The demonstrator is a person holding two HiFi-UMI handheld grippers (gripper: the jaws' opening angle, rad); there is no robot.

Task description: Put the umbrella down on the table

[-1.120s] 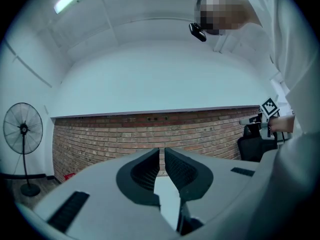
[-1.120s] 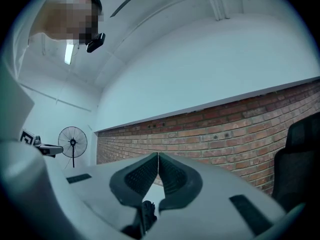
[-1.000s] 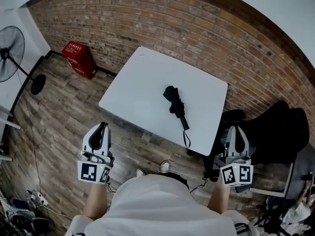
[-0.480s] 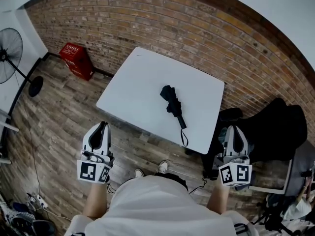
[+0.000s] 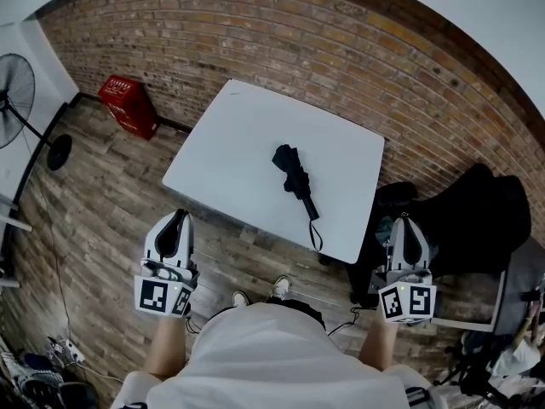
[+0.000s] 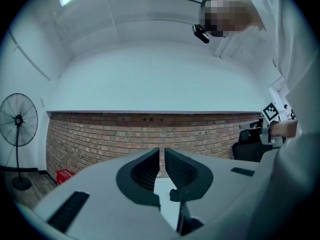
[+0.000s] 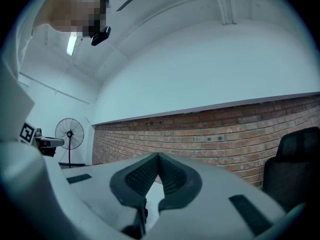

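Note:
A folded black umbrella point(image 5: 292, 175) lies on the white table point(image 5: 247, 135), its wrist strap point(image 5: 315, 237) trailing toward the near edge. Neither gripper touches it. My left gripper point(image 5: 177, 217) hangs over the wooden floor, short of the table's near-left edge. Its jaws are closed to a thin slit with nothing between them point(image 6: 161, 154). My right gripper point(image 5: 404, 220) is held off the table's near-right corner, jaw tips pressed together and empty point(image 7: 158, 156). Both point level toward the brick wall, and the table top shows pale beyond the jaws.
A red crate point(image 5: 129, 105) stands by the brick wall at the left. A standing fan point(image 5: 17, 83) is at the far left. A black chair with dark cloth point(image 5: 477, 220) sits right of the table. Cables and clutter lie on the floor at the bottom corners.
The table and umbrella have drifted slightly up and left in the head view. Both grippers stay where they were, still closed.

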